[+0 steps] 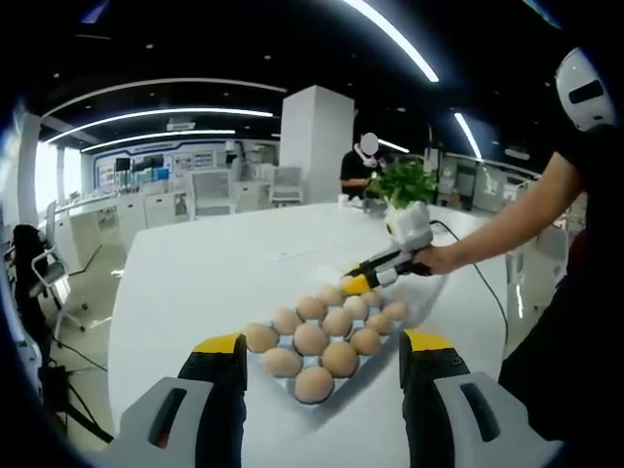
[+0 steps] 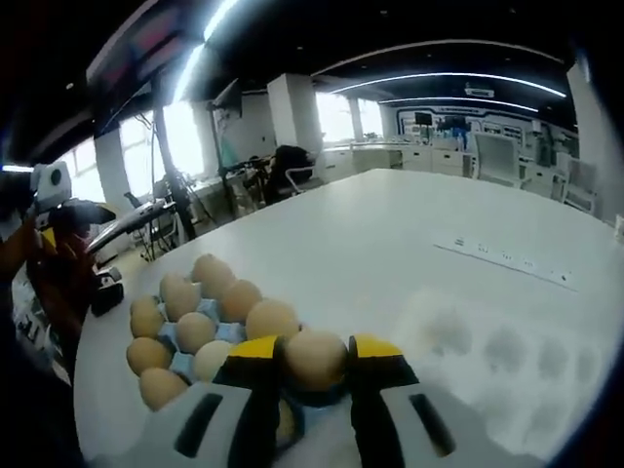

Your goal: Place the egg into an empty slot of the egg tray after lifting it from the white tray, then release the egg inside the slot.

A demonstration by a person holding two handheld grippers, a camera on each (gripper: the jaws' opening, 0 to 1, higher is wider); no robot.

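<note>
The egg tray (image 1: 255,357) lies on the white table just beyond my left gripper (image 1: 323,343), whose jaws stand open and wide apart with nothing in them. Several brown eggs (image 1: 310,338) fill its slots. My right gripper (image 1: 355,284), held by a person's hand, reaches in from the right to the tray's far end. In the right gripper view my right gripper (image 2: 315,351) is shut on a brown egg (image 2: 314,359), held over the near end of the blue egg tray (image 2: 181,363). The white tray (image 2: 487,361) with shallow hollows lies just to the right. My left gripper (image 2: 54,219) shows at the far left.
A potted plant (image 1: 402,183) stands at the table's far side, with a seated person (image 1: 361,168) behind it. A power strip (image 2: 507,255) lies on the table beyond the white tray. Chairs and desks ring the table; the person's body stands at the right edge.
</note>
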